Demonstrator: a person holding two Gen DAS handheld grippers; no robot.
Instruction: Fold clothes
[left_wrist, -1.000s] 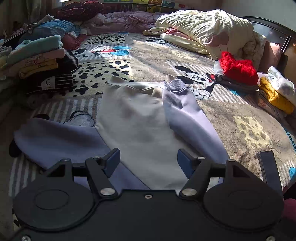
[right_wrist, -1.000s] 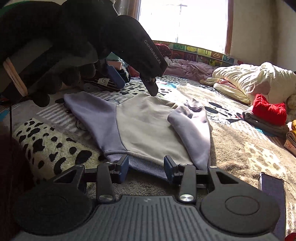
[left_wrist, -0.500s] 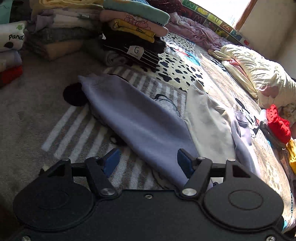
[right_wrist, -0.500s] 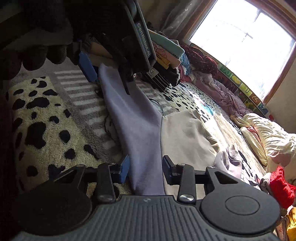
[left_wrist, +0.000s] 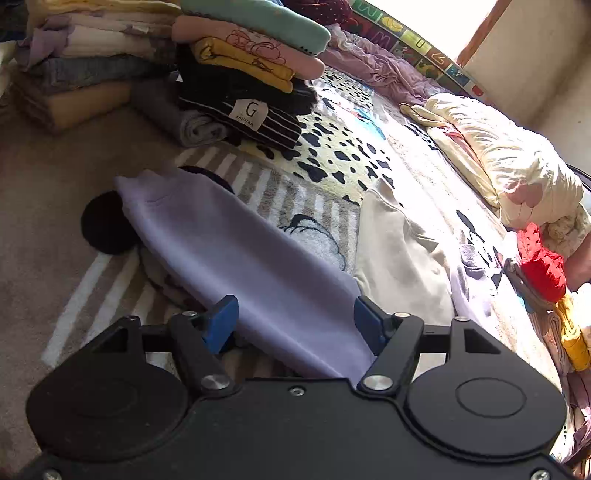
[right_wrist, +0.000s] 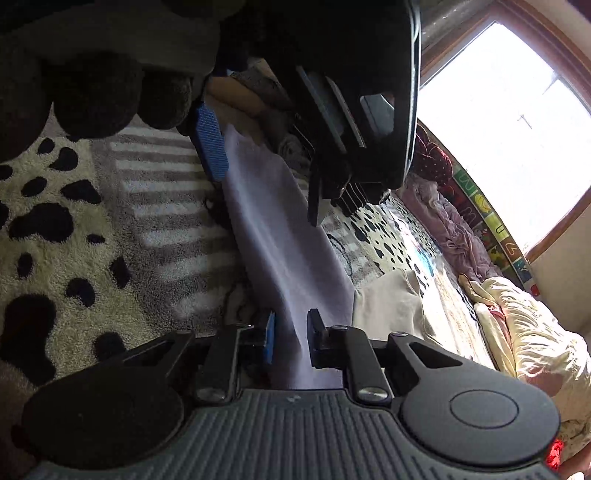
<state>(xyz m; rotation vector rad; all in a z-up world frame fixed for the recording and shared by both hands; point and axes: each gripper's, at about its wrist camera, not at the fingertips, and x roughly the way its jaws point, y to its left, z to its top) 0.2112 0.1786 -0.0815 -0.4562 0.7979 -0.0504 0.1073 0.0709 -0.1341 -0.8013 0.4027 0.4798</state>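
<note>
Sweatshirt (left_wrist: 399, 266): beige body, with its lilac sleeve (left_wrist: 236, 251) stretched flat across the cartoon blanket (left_wrist: 332, 162) and the cuff reaching out towards the folded stack (left_wrist: 240, 74) without touching it.

My right tongs (right_wrist: 291, 339) have just been closing, and I see them pinched narrow on the sleeve at the end farthest from the folded stack, with the fabric gathered between the two pads. My left tongs (left_wrist: 293, 325) stand wide. In their own view the sleeve runs between the blue pads and neither one presses on it. From the right wrist I see them straddling the sleeve closer to the folded stack, with a dark gloved hand (right_wrist: 92, 92) above them.

The beige body lies farther from the folded stack than the sleeve does. The other sleeve is doubled over its far side. Beyond the sweatshirt, well away from the folded stack, a cream duvet (left_wrist: 509, 170) is bunched up, and a red garment (left_wrist: 543, 269) sits on a small pile beside it. The bright window (right_wrist: 498, 122) is behind all of it.
</note>
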